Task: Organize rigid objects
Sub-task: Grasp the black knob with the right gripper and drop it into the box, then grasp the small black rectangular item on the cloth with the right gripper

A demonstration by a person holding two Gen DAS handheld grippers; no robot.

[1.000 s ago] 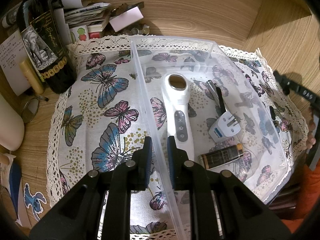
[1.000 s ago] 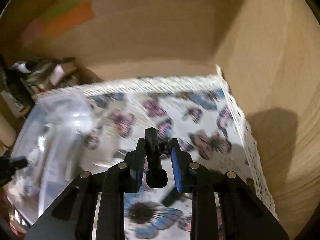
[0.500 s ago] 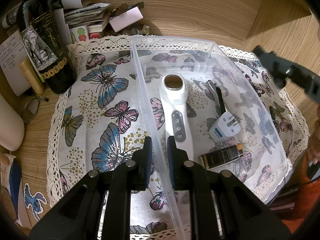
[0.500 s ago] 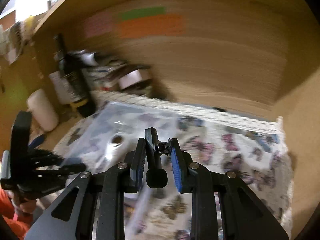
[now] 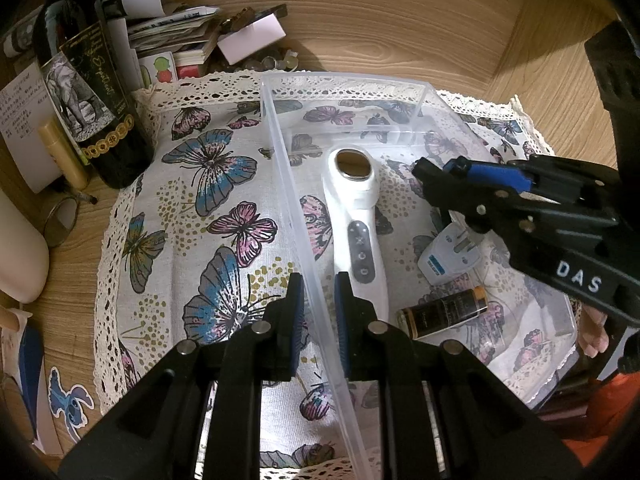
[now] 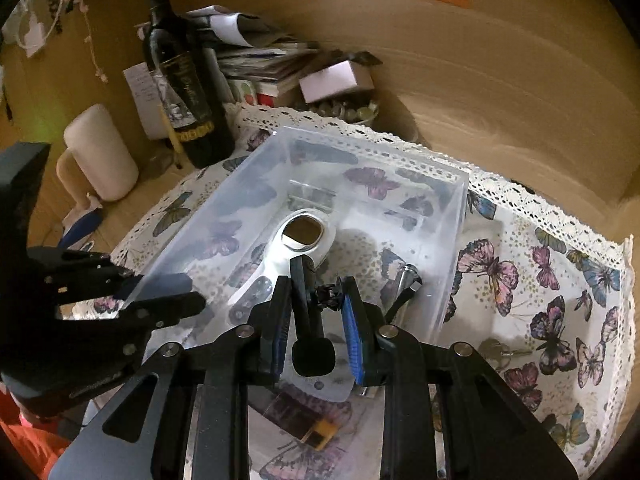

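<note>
A clear plastic bin (image 5: 280, 168) (image 6: 456, 216) stands on a butterfly cloth. My left gripper (image 5: 317, 292) is shut on its left wall. Inside lie a white handheld device (image 5: 354, 216) (image 6: 304, 236), a white plug adapter (image 5: 444, 252), a dark gold-capped tube (image 5: 442, 312) (image 6: 304, 412) and a metal tool (image 6: 406, 280). My right gripper (image 6: 316, 316) (image 5: 440, 172) hovers over the bin, shut on a small black object with a rounded end (image 6: 312, 354).
A dark wine bottle (image 5: 80, 80) (image 6: 184, 76), stacked papers and a small white box (image 5: 252, 36) crowd the back left. A white cylinder (image 6: 100, 152) stands at left. A small key (image 6: 496, 350) lies on the cloth (image 6: 560, 300) right of the bin. Wooden walls close in behind and right.
My right gripper has swung left from the open cloth to over the bin, carrying the black object. My left gripper has kept its hold on the bin wall.
</note>
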